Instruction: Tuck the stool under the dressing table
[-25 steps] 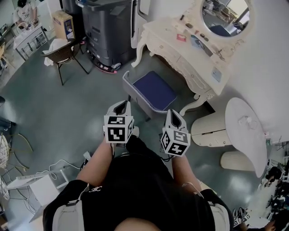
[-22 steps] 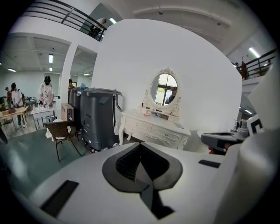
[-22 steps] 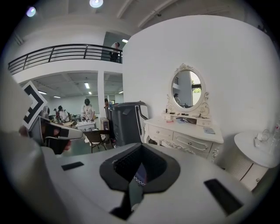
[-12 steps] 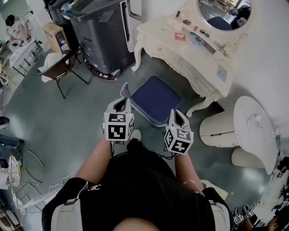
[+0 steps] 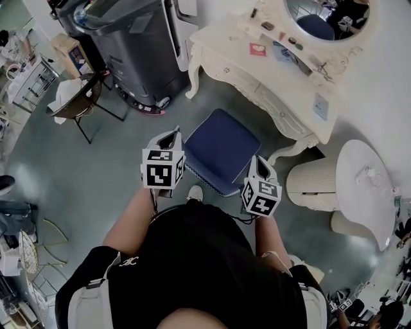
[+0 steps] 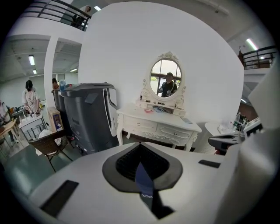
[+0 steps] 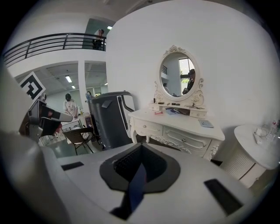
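The stool (image 5: 221,149), with a blue cushion and a pale frame, stands on the grey floor just in front of the cream dressing table (image 5: 257,71). It is outside the table's leg space. My left gripper (image 5: 171,136) is shut at the stool's near left corner; whether it touches the stool I cannot tell. My right gripper (image 5: 259,162) is shut by the near right corner. Neither holds anything. In the left gripper view the shut left gripper (image 6: 141,148) points at the dressing table (image 6: 159,127). In the right gripper view the shut right gripper (image 7: 139,148) faces the dressing table (image 7: 179,131) too.
A tall dark grey machine (image 5: 138,45) stands left of the dressing table. A brown chair (image 5: 77,96) is further left. A round white side table (image 5: 366,186) and a ribbed white drum (image 5: 311,186) crowd the right side. An oval mirror (image 5: 327,16) tops the dressing table.
Both grippers have moved forward from behind the stool and now flank its near corners. The stool and dressing table appear closer in the head view.
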{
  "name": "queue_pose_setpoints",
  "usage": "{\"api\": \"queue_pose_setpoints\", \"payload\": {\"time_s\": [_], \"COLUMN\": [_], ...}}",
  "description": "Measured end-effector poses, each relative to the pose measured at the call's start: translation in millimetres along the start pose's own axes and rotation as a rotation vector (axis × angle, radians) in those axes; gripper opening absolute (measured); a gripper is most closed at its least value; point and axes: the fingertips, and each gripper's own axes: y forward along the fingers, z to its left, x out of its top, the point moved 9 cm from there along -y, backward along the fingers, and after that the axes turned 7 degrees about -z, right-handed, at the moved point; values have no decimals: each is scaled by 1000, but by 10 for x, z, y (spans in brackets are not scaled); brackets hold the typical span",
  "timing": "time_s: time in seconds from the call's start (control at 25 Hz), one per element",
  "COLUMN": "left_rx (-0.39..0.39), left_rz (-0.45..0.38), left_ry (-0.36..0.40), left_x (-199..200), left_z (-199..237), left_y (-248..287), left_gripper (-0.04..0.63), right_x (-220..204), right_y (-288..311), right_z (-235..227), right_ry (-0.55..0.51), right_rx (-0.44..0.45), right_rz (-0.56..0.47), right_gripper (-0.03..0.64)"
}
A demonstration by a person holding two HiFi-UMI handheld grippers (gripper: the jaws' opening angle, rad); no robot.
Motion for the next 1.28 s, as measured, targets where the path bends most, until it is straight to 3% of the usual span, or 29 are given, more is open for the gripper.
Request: {"api": "queue_pose_setpoints", "payload": {"time_s": [0.4, 0.6, 0.76, 0.88, 1.04, 1.12, 1.28], "left_rx": [-45, -227, -317, -355, -356, -358, -372], "left_rz": [180, 398, 595, 715, 829, 882, 999], "left_ry": [33, -68, -78, -24, 14, -7, -130], "left_x": [161, -49, -269, -426, -645, -768, -988], "left_z": [582, 889, 1180, 1295, 1385, 1405, 1386], "left_y": [552, 883, 1311, 1629, 2030, 2184, 2446], "left_gripper": [5, 6, 8, 10, 84, 115, 172], "right_x": [102, -181, -608, -902, -1174, -1304, -1592], "right_y": [445, 444, 508, 367, 242, 200, 156], "right_z": [-91, -204, -437, -553, -597, -599, -720], "right_ry": [16, 73, 288, 428, 616, 737, 884], "right_rx": [-21, -6, 12, -70, -177, -211, -279], "right_rz": [80, 206, 380, 458, 493, 500, 536], "right_gripper": [6, 6, 7, 8, 8, 10, 88]}}
